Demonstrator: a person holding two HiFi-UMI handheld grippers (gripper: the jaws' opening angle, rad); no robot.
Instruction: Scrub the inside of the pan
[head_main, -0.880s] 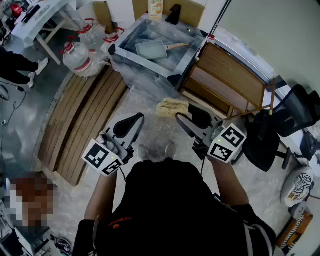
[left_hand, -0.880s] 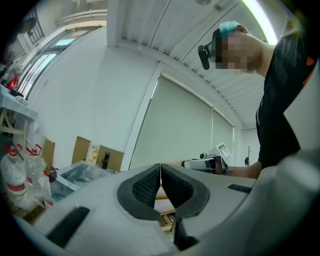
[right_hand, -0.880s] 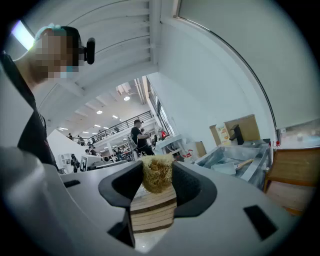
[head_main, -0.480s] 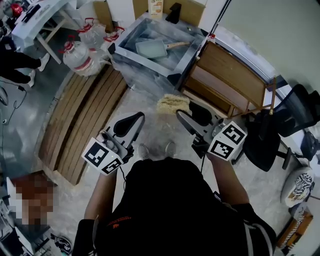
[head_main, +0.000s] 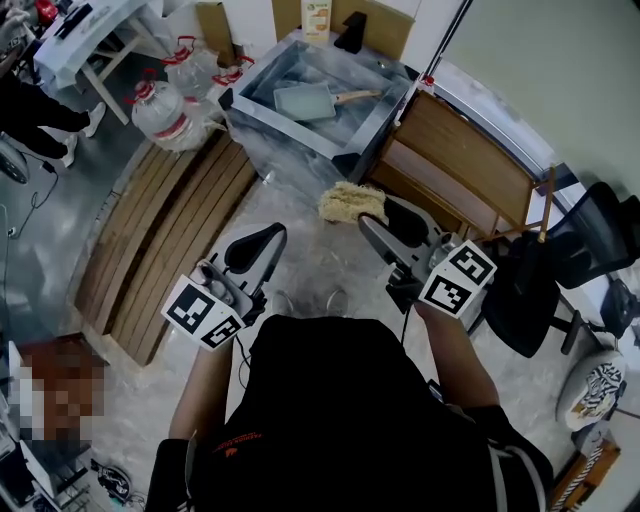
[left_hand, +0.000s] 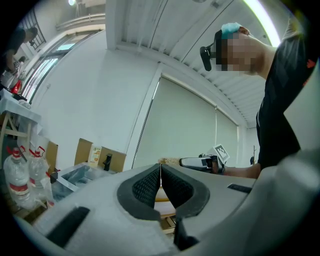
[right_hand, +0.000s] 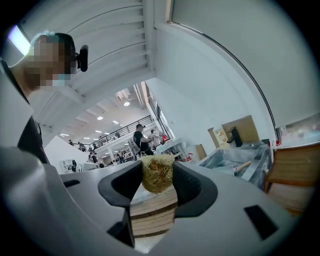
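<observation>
Scrub not yet begun, by the look of it; pan lies mid-sink, wooden handle toward the right edge, nothing touching it; right tongs clenched on straw-coloured scrubber, well apart from pan; left tongs pressed together, nothing between; approach and all scrubbing left.

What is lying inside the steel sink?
A grey pan with a wooden handle lies in the sink. The sink bottom beneath the pan is covered and cannot be seen.
</observation>
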